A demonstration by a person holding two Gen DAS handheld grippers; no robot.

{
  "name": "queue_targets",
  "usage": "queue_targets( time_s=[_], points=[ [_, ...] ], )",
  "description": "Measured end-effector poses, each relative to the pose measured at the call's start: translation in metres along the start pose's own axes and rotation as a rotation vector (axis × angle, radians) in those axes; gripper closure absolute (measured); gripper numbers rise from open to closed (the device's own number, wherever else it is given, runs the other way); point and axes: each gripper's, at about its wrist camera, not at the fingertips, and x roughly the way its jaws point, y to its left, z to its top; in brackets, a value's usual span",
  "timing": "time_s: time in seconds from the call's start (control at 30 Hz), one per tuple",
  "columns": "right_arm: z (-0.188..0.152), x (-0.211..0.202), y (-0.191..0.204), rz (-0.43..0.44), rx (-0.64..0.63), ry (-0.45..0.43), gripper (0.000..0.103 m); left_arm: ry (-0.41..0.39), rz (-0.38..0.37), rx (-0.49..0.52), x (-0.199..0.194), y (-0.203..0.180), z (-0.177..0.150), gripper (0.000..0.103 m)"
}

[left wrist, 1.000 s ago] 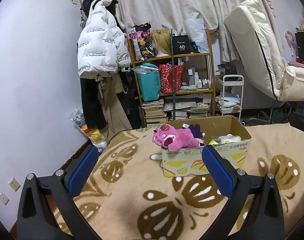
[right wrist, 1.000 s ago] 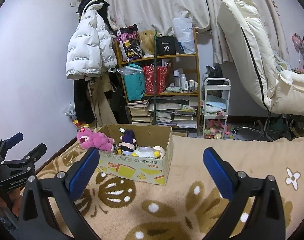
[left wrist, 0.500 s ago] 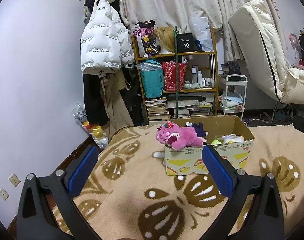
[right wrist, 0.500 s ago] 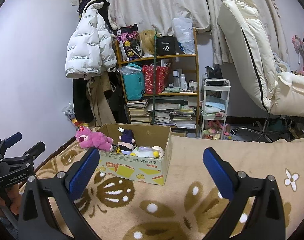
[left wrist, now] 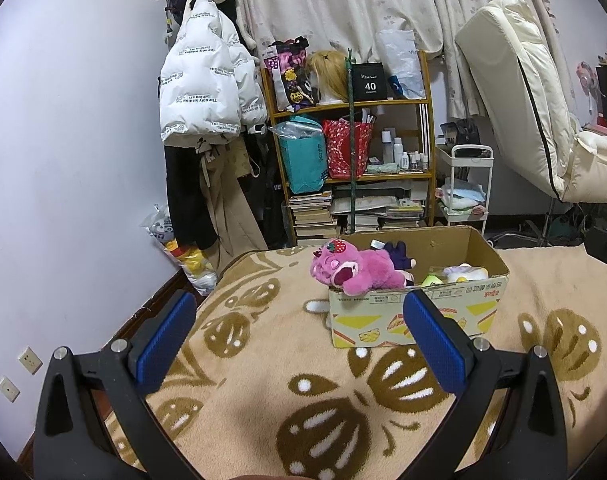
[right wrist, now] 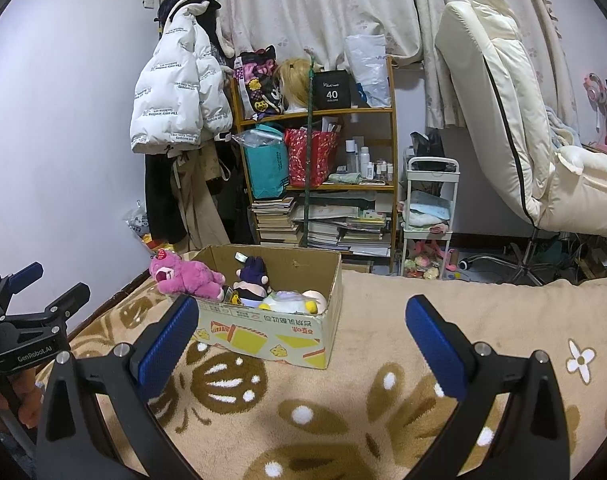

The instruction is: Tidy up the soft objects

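blanket (right wrist: 383,304) bare right of box (right wrist: 295,340) | pink plush (right wrist: 185,276) overhangs left rim

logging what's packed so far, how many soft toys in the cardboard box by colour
Pink: 1, the pink plush bear, draped over the rim of the cardboard box
Dark purple: 1, the purple plush doll
White and yellow: 1, the white and yellow plush
Total: 3 clearly visible; anything buried beneath them cannot be told.

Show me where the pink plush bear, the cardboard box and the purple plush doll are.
pink plush bear (left wrist: 357,272), left wrist view, on its body.
cardboard box (right wrist: 263,334), right wrist view, on its printed front wall.
purple plush doll (right wrist: 253,274), right wrist view, on its head.
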Motion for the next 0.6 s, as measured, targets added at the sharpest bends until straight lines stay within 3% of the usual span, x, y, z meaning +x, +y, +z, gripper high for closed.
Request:
queue_targets(
  time_s=[0.6],
  points=[
    [0.0019, -0.0003, -0.0014, 0.002, -0.004, 0.002, 0.000, -0.002, -0.002, -0.001, -0.0001, -0.0001, -0.0005, 0.001]
  ],
)
